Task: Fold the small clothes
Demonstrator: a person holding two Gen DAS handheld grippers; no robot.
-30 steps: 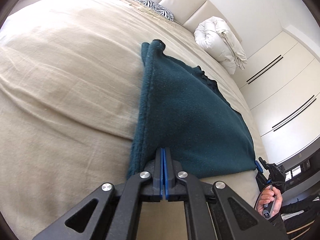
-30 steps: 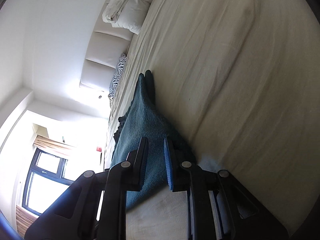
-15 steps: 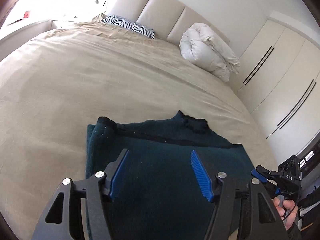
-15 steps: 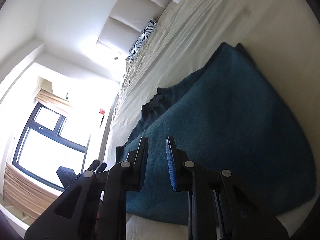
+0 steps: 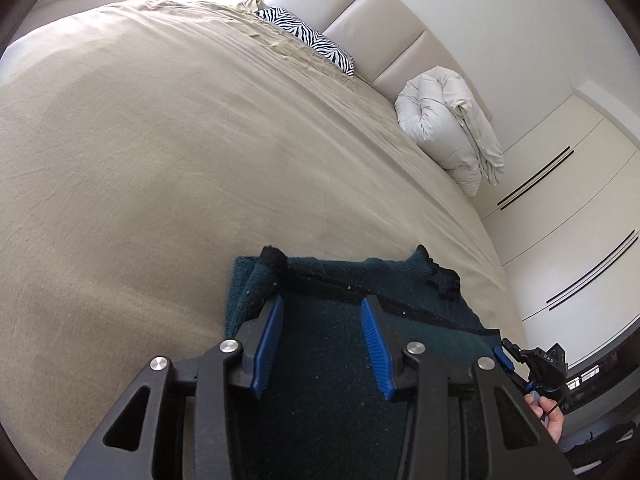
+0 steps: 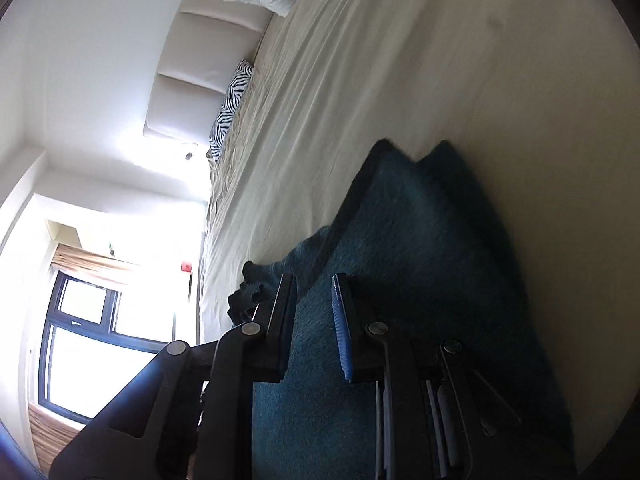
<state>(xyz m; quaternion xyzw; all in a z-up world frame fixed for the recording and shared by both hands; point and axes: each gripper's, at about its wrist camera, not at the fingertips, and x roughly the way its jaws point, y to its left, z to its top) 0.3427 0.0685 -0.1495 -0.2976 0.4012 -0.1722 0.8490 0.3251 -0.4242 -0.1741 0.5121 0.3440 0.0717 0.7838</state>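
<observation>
A dark teal fleece garment (image 5: 332, 344) lies folded flat on the beige bed cover (image 5: 160, 152), near the bed's front edge. My left gripper (image 5: 322, 306) is open and empty, hovering just above the garment's near part. The garment also shows in the right wrist view (image 6: 420, 248). My right gripper (image 6: 314, 284) is open with a narrow gap, empty, over the garment. In the left wrist view the right gripper (image 5: 532, 364) and the hand holding it sit at the garment's right edge.
A zebra-print pillow (image 5: 308, 40) and a rolled white duvet (image 5: 448, 120) lie by the padded headboard (image 5: 372, 12). White wardrobe doors (image 5: 568, 216) stand to the right of the bed. A window (image 6: 92, 352) is on the far side.
My left gripper let go of the garment and opened wide. The garment, held up a second ago, now lies folded on the bed. Both grippers have drawn back over it.
</observation>
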